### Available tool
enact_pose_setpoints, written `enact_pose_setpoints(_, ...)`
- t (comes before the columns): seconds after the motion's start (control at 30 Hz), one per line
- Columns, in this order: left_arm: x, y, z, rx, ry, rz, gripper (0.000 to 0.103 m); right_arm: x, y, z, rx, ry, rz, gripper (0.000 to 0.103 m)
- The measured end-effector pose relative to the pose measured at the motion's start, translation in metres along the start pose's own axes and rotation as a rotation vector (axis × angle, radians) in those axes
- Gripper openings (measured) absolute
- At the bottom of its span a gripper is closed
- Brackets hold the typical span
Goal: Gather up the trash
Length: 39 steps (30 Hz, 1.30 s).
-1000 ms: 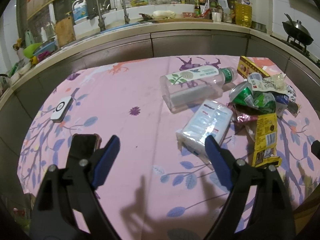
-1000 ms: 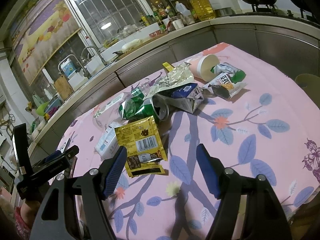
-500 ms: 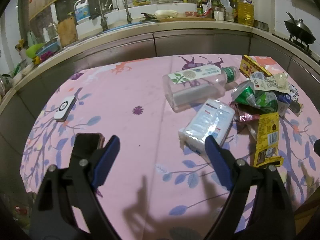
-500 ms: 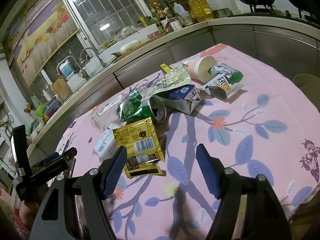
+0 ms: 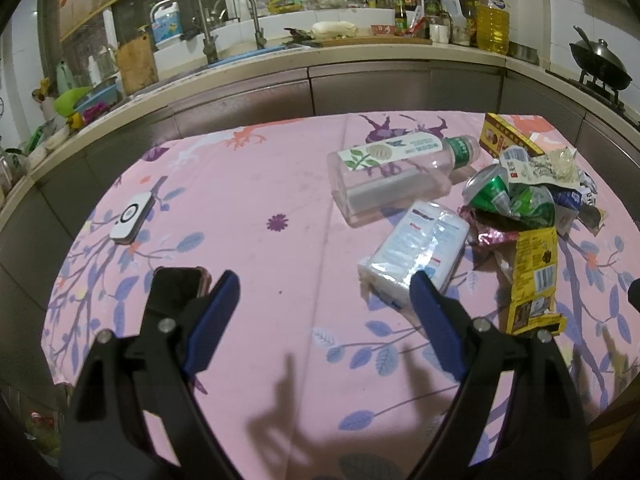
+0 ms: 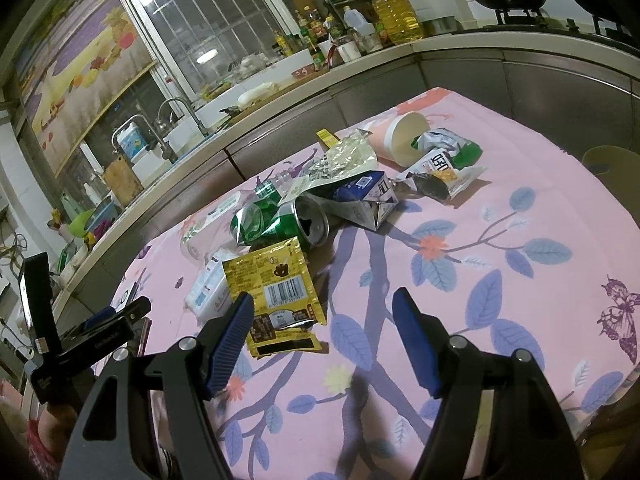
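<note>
- Nothing on the table has shifted since a second ago; both views have slid only slightly, with the trash sitting a little lower in each picture.
- Left gripper (image 5: 324, 300): its blue jaws stand wide apart with nothing between them, hanging above the pink flowered tablecloth (image 5: 248, 184).
- Right gripper (image 6: 323, 320): jaws likewise apart and empty, above the same cloth (image 6: 500, 216).
- Landmark: the crushed green can (image 5: 490, 192) (image 6: 288, 222), lying on its side in the middle of the trash heap.
- Clear plastic bottle (image 5: 396, 176) with a green cap lies on its side just left of the can in the left view.
- White tissue pack (image 5: 420, 252) (image 6: 210, 286) lies nearer the camera than the can, its near end just beside the left gripper's right jaw in the picture.
- Yellow snack wrapper (image 5: 534, 276) (image 6: 276, 284) lies flat in front of the can, its edge touching the can in the right view.
- Blue-and-white carton (image 6: 364, 200), flattened, lies against the can's far right side.
- Pink paper cup (image 6: 400, 142), tipped over, lies beyond the carton, with a snack bag (image 6: 440, 168) beside it.
- Yellow box (image 5: 504, 138) sits behind the can.
- Well left of the can: a white remote (image 5: 132, 216) and a dark phone (image 5: 176, 286), partly hidden by the left jaw.
</note>
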<state>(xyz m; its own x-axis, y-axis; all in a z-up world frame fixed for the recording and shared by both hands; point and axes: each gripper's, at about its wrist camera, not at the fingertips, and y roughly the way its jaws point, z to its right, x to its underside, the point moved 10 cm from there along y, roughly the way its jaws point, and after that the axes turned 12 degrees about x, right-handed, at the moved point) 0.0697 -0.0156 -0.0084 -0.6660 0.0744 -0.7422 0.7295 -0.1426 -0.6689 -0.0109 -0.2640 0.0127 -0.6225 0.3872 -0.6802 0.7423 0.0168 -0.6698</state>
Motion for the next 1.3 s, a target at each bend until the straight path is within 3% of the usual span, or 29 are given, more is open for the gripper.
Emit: enact_pose_setpoints(1.3,-0.002,-0.003,0.001,-0.003,0.0,0.006,0.083,-0.012,-0.008,0.011,0.006,0.028,0.037,0.069)
